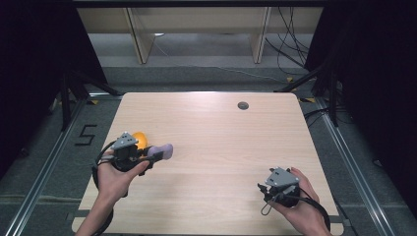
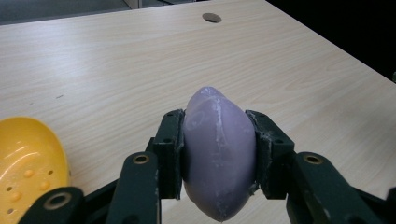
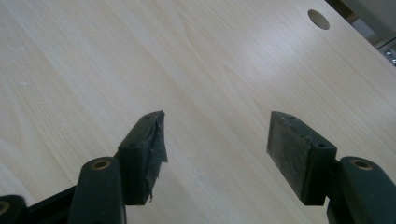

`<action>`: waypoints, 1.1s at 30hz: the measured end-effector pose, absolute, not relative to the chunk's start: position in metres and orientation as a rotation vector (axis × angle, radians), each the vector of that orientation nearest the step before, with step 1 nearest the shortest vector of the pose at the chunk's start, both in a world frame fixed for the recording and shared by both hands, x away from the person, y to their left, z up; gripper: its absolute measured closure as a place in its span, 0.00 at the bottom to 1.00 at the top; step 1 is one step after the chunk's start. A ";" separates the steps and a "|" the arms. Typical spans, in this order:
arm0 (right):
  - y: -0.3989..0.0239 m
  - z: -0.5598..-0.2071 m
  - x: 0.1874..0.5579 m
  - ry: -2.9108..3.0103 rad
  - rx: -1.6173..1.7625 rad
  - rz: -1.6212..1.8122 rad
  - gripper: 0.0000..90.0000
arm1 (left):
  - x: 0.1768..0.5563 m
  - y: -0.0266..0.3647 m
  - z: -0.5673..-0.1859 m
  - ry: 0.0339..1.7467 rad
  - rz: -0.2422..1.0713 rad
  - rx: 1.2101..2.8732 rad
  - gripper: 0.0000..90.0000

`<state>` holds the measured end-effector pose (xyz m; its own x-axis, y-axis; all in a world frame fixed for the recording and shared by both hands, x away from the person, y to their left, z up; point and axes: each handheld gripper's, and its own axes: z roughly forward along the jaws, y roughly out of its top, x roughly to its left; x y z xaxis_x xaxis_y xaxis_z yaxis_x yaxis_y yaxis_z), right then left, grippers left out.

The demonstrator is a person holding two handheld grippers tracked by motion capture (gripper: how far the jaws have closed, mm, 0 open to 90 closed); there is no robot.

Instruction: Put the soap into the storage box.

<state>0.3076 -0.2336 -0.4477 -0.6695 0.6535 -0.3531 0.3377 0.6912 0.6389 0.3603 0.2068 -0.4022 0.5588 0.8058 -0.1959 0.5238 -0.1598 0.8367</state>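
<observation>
A lilac oval bar of soap (image 2: pixel 218 156) is clamped between the two black jaws of my left gripper (image 2: pixel 217 151). From above, the soap (image 1: pixel 163 151) sticks out to the right of the left gripper (image 1: pixel 155 155), over the left part of the table. A yellow soap dish (image 2: pixel 25 165) with small bumps lies just left of the jaws, and from above the dish (image 1: pixel 140 139) peeks out behind the gripper. My right gripper (image 3: pixel 217 140) stands open over bare wood, nothing between its pads; it sits near the table's front right (image 1: pixel 265 189).
The light wooden table (image 1: pixel 216 132) has a round cable hole (image 1: pixel 243 105) near its far edge. Black curtains flank both sides, and cables lie on the floor beyond the table.
</observation>
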 end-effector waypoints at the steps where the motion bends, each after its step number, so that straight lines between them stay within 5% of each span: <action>1: -0.234 -0.448 0.308 2.326 0.756 0.725 0.42 | 0.360 0.208 -0.402 1.095 0.367 1.822 0.65; 33: -0.234 -0.447 0.307 2.319 0.780 0.726 0.41 | 0.365 0.238 -0.393 1.172 0.487 1.743 0.65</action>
<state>0.3069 -0.2343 -0.4472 -0.6599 0.6669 -0.3461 0.3505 0.6806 0.6433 0.3648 0.2382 -0.3934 0.4620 0.8705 -0.1696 0.4937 -0.0935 0.8646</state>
